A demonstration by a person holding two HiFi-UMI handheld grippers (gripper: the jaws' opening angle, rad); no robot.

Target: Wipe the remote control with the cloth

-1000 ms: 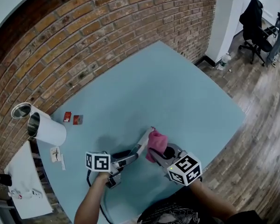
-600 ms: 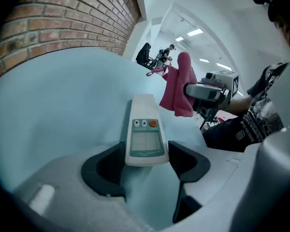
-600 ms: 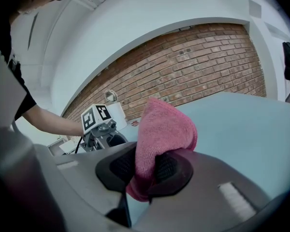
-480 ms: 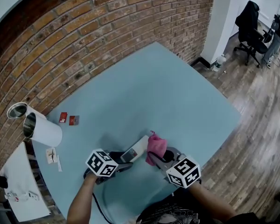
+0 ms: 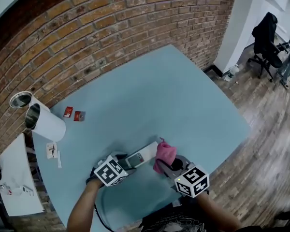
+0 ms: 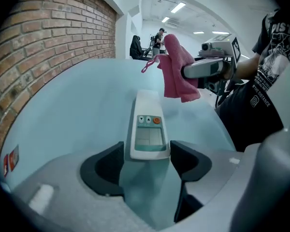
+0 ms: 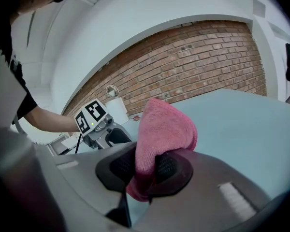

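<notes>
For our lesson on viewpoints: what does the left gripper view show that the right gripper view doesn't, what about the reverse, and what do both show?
Only left: the remote, screen up on the table, its near end between the left fingers, which have just been opening.
Only right: the left gripper seen from outside, and a white cylinder by the brick wall.
Both: the pink cloth pinched in the right gripper, the table, the wall.
</notes>
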